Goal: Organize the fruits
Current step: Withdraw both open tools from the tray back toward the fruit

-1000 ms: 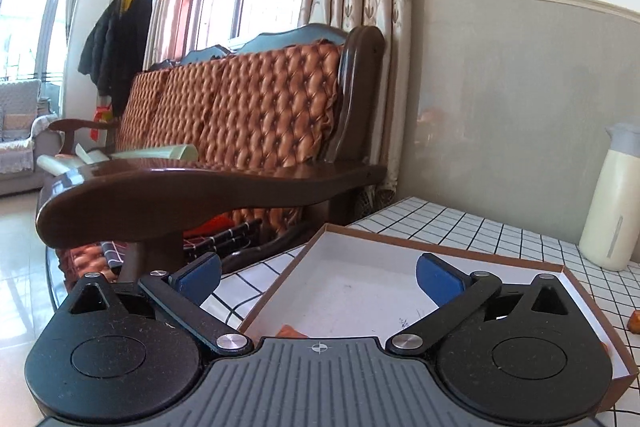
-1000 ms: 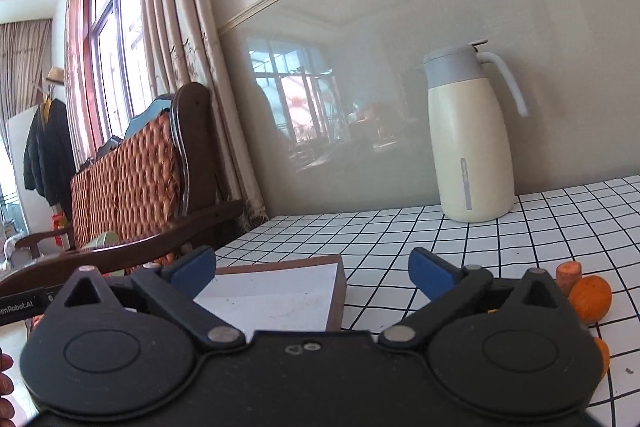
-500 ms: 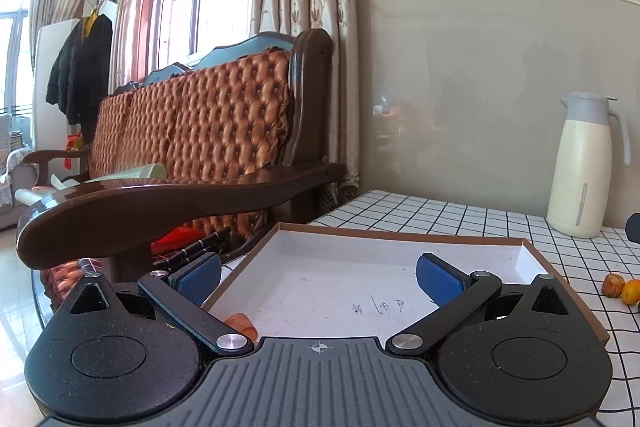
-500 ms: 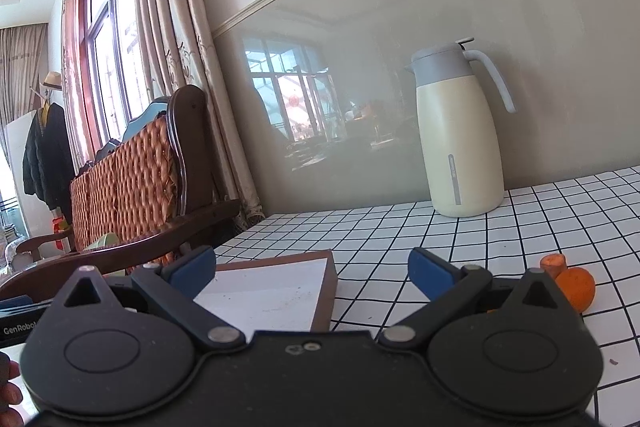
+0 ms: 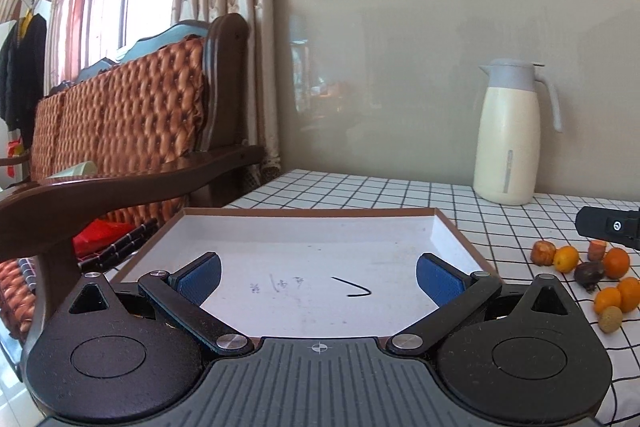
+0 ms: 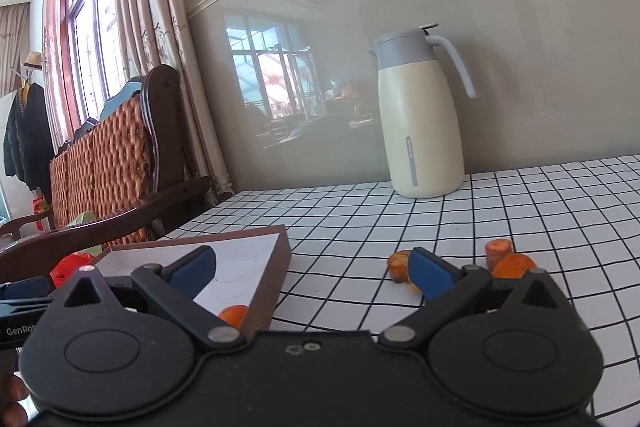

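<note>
Small orange and brown fruits [image 5: 592, 277] lie clustered on the checked surface [image 6: 520, 211], right of the shallow brown-rimmed white tray [image 5: 312, 213]; one orange piece [image 6: 234, 315] sits inside. The left gripper [image 5: 318, 277] hovers over the tray, the right gripper [image 6: 312, 267] beside the cluster, both with fingers apart and empty, likely ready to pick.

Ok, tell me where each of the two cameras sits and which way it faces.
Left wrist: rides on the left gripper, looking over the brown tray; its open blue fingers show, fruit pile at right.
Right wrist: rides on the right gripper, facing the checked table; open fingers, fingertips of a hand at lower left.
Shared: the tray, the cream jug and the sofa.
</note>
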`<action>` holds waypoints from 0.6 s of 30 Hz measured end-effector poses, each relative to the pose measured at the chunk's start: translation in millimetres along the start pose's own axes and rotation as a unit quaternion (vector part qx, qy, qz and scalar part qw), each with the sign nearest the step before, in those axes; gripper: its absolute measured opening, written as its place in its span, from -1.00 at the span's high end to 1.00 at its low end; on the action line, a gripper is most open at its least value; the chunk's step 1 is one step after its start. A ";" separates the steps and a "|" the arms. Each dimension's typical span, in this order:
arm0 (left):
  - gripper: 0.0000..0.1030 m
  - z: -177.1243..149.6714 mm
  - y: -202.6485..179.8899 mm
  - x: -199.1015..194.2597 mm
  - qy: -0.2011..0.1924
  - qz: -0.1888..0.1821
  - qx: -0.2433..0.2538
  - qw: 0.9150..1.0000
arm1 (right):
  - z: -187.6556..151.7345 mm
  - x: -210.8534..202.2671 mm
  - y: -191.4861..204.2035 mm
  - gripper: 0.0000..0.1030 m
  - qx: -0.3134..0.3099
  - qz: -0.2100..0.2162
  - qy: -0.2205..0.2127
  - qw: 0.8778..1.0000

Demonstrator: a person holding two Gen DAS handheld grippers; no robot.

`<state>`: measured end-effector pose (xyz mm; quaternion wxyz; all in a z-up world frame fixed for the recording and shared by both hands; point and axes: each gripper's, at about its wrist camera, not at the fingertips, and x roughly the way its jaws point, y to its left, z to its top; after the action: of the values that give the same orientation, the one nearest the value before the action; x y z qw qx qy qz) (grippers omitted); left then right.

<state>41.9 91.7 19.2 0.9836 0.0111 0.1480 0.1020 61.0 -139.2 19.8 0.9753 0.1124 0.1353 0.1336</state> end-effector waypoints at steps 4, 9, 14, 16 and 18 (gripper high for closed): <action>-1.00 -0.4 -23.3 -2.3 0.001 -0.033 0.014 0.999 | 0.6 -8.2 -16.9 -0.88 0.008 -0.019 0.004 1.000; -1.00 -0.7 -51.3 -4.6 0.004 -0.068 0.024 0.997 | 1.6 -21.7 -36.6 -0.88 0.015 -0.041 0.004 0.999; -1.00 -1.2 -79.8 -4.5 0.009 -0.102 0.034 0.994 | 2.0 -33.0 -55.1 -0.88 0.022 -0.071 0.011 0.997; -1.00 -2.6 -91.1 -6.0 0.011 -0.115 0.041 0.992 | 1.8 -38.0 -64.3 -0.88 0.028 -0.087 0.016 0.996; -0.99 -3.7 -102.1 -6.3 0.016 -0.128 0.047 0.990 | 1.8 -42.2 -74.2 -0.88 0.039 -0.104 0.021 0.994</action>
<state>55.1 -9.6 12.1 0.9845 0.0368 0.1686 -0.0321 39.5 -221.4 12.4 0.9758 0.1325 0.1716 0.0281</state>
